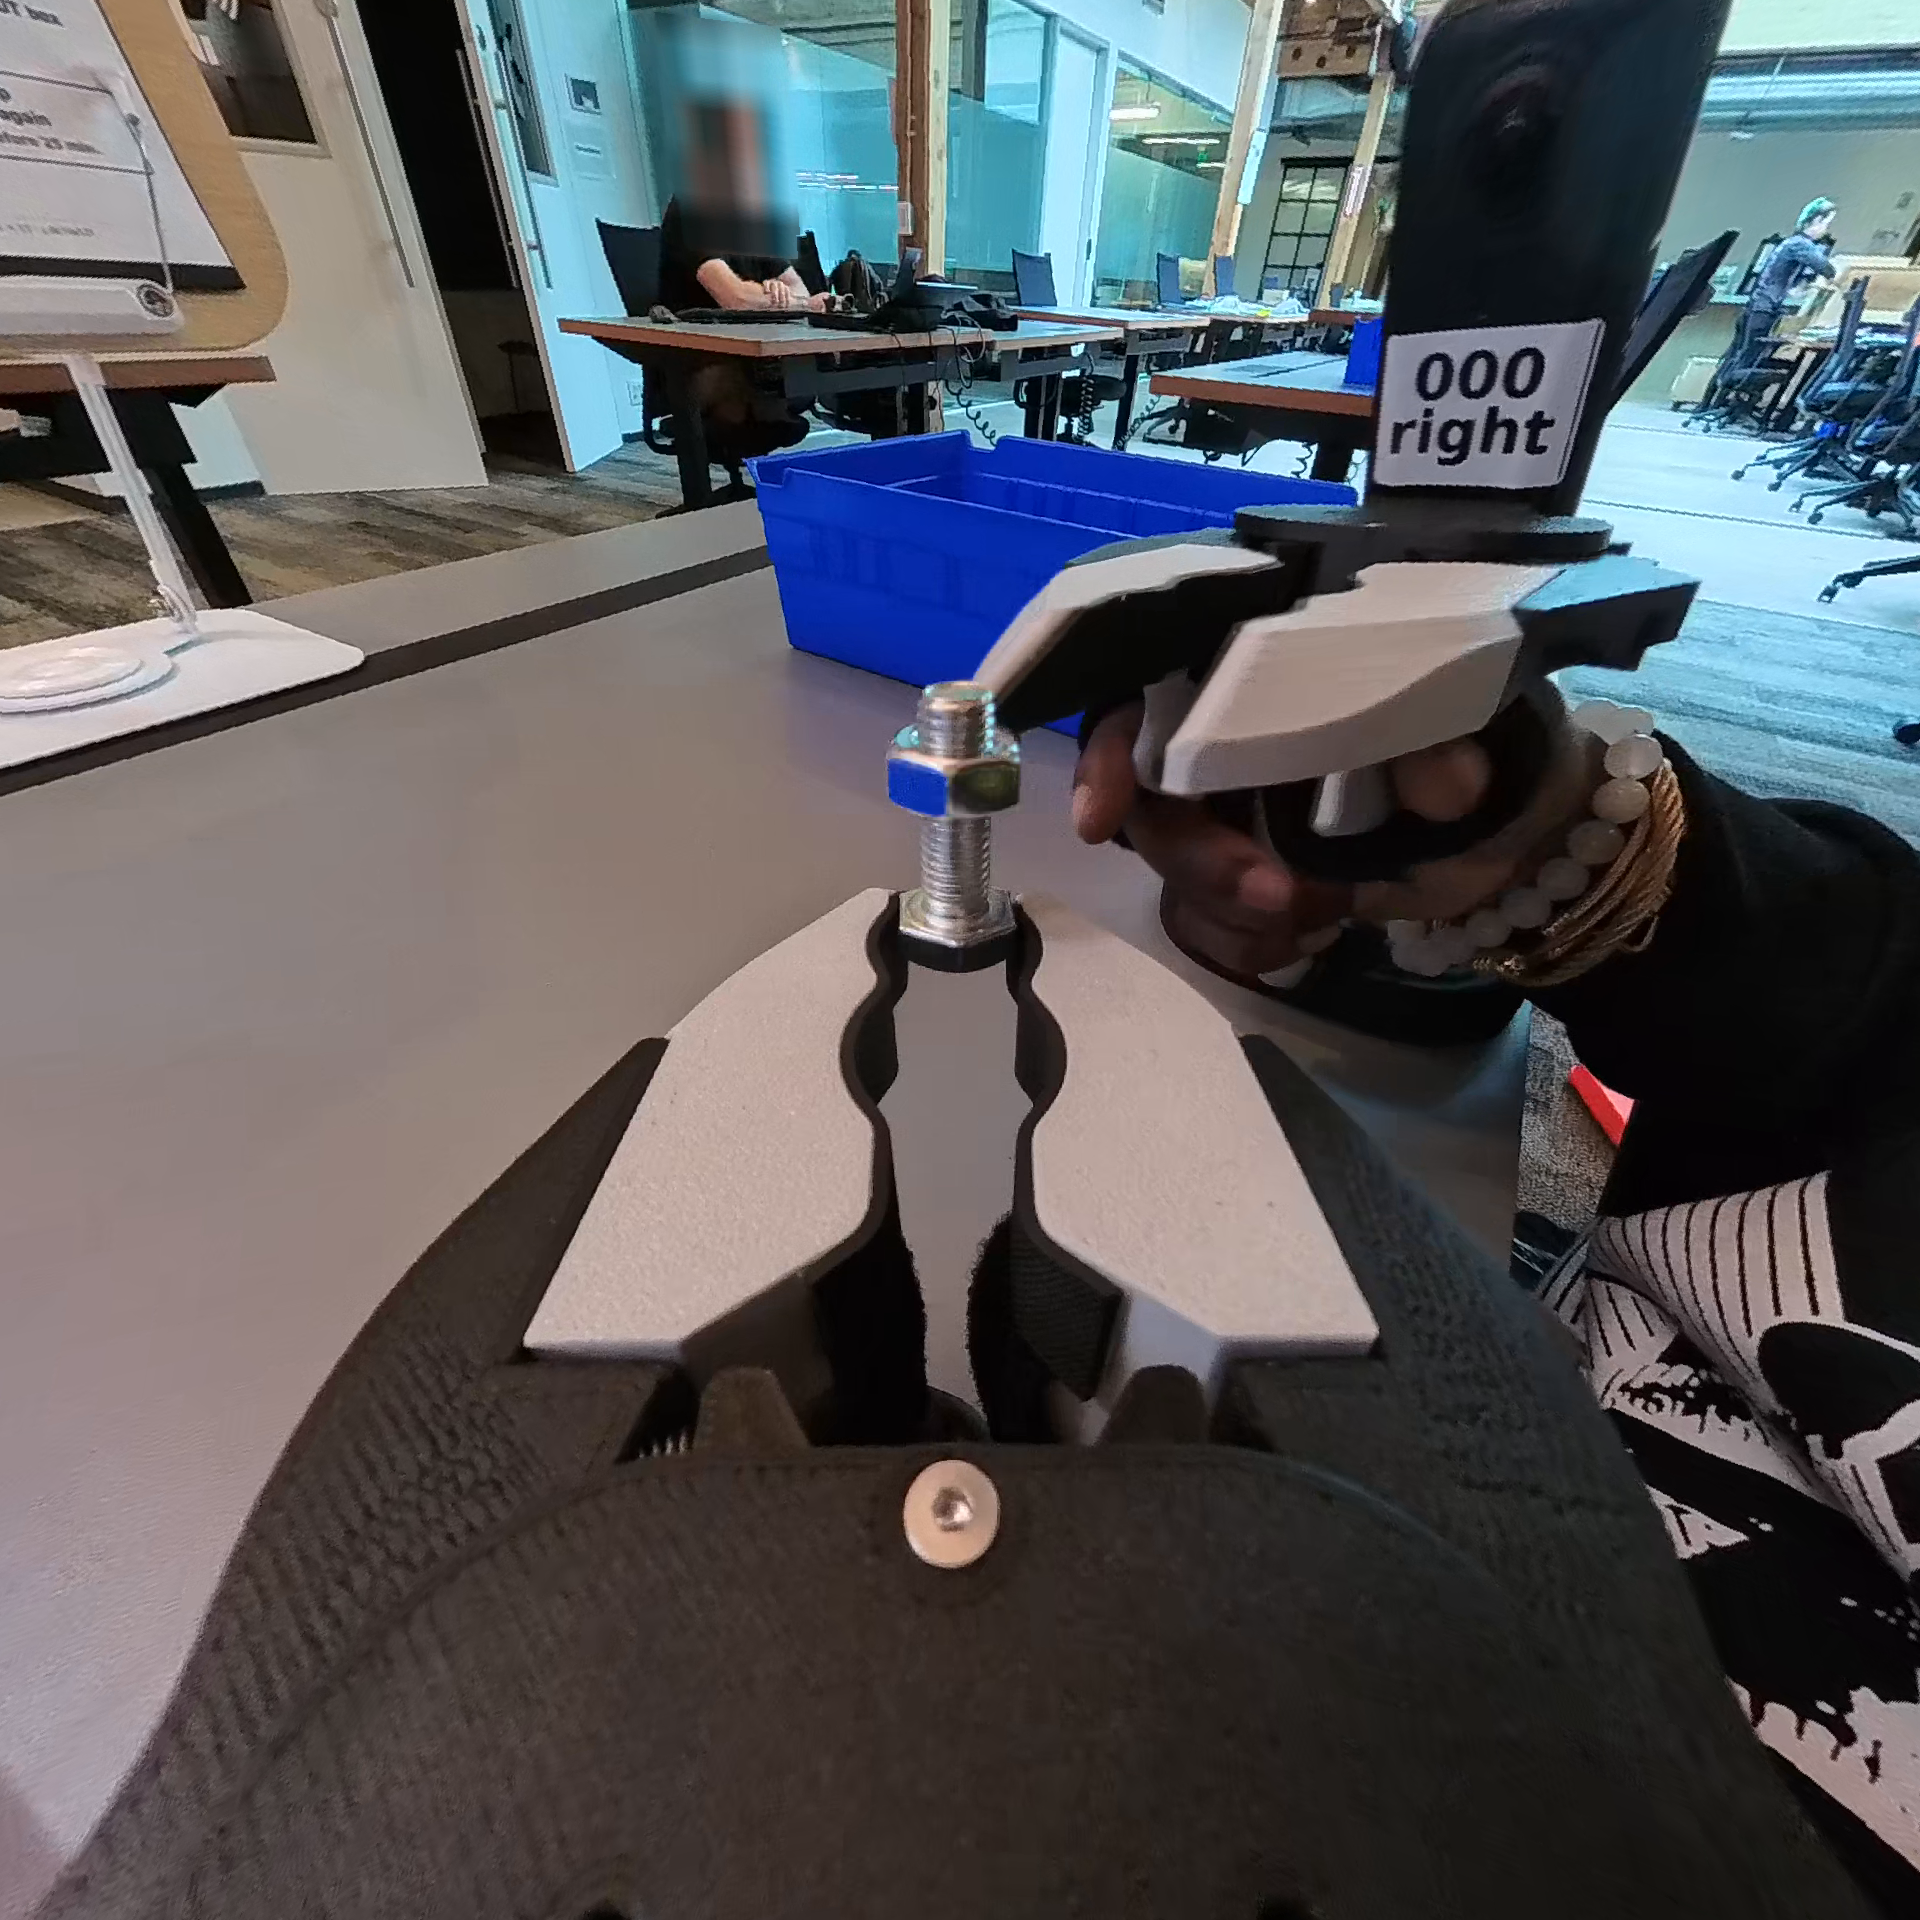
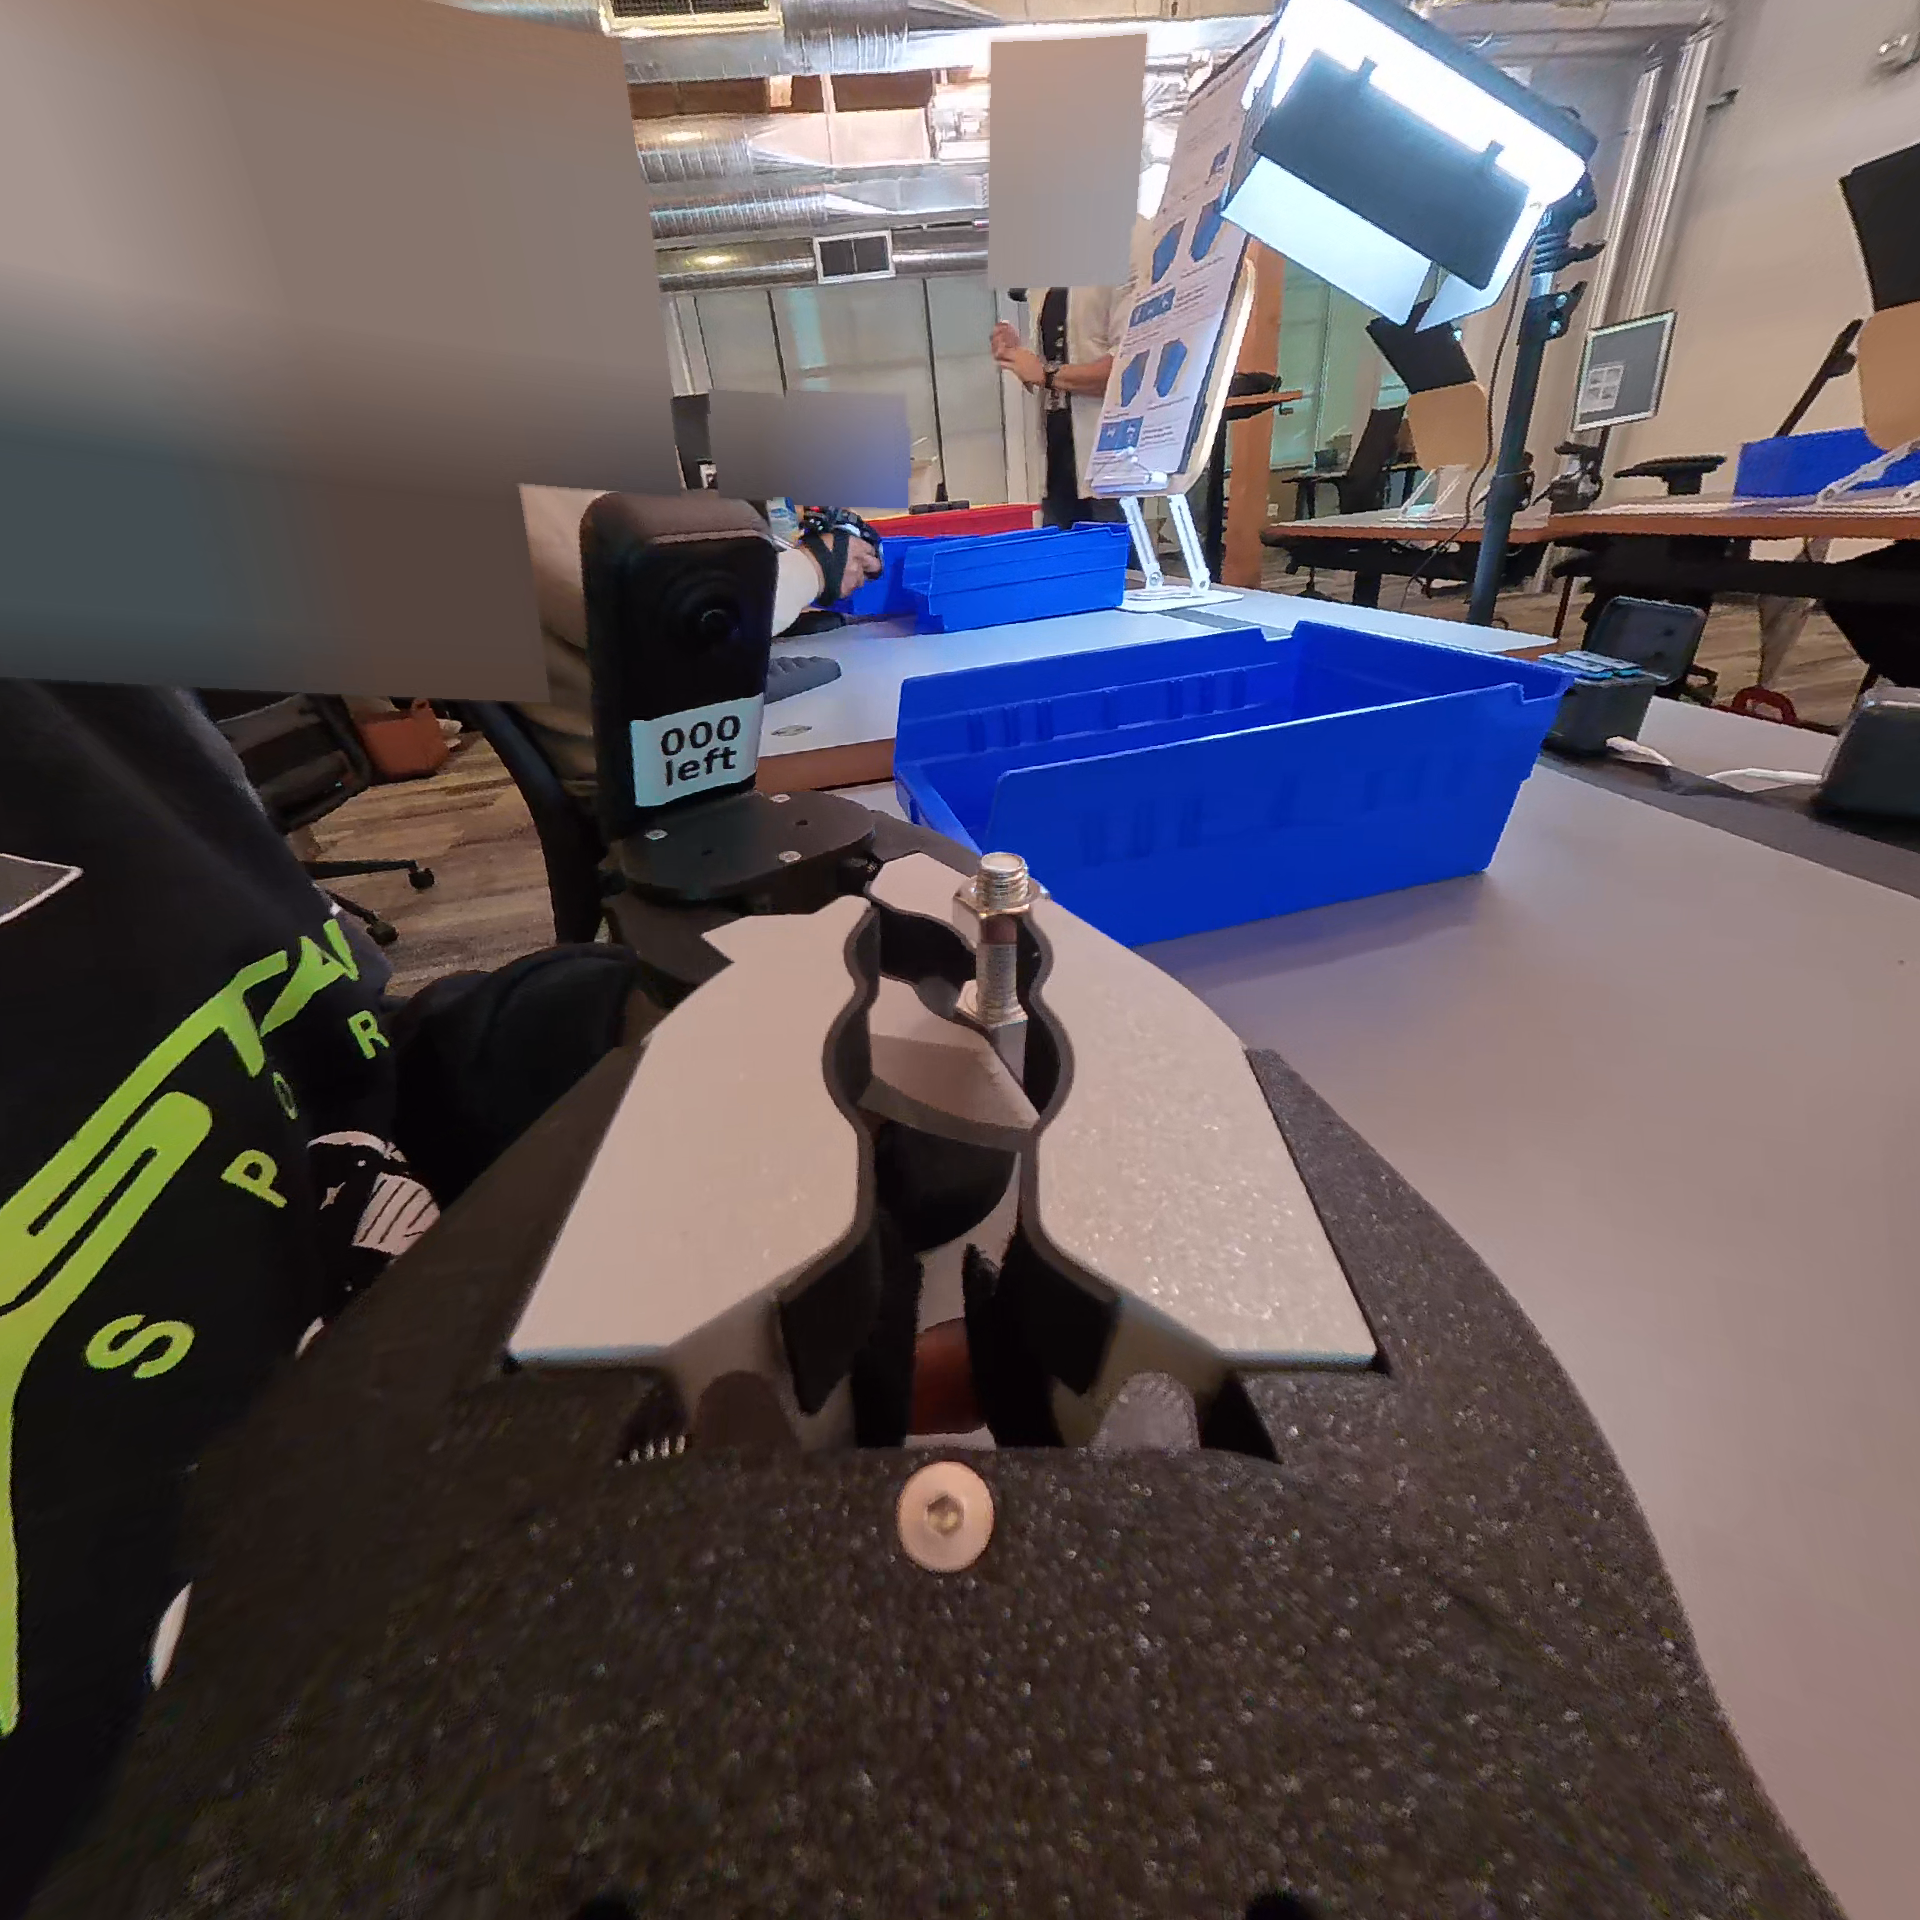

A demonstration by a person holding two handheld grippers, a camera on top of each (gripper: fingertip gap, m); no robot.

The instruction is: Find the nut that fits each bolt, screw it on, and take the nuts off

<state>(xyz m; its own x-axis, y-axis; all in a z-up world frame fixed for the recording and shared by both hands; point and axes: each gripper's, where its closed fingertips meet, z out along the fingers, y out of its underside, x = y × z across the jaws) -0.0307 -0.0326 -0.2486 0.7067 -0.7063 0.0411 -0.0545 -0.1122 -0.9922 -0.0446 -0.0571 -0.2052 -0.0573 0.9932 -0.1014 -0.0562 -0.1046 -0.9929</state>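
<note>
Bolt stands upright on the grey table, threaded shank pointing up, its hex head at the bottom clamped between the tips of the left gripper. The nut sits high on the shank, just below the top, with a few threads showing above it — one of its faces mirrors the blue of the bin behind the bolt.

From the left wrist view, the right gripper comes in from the right of the bolt, tilted down, its fingers parted; one grey fingertip lies right at the top end of the bolt, just above the nut. Whether it actually touches cannot be told. A hand with bead bracelets holds that gripper's handle.

In the right wrist view the bolt and nut appear beyond the right gripper, close to its right-hand finger, with the left gripper reaching in below — its jaws closed on the bolt head. The bin stands just behind the bolt on the same table.
</note>
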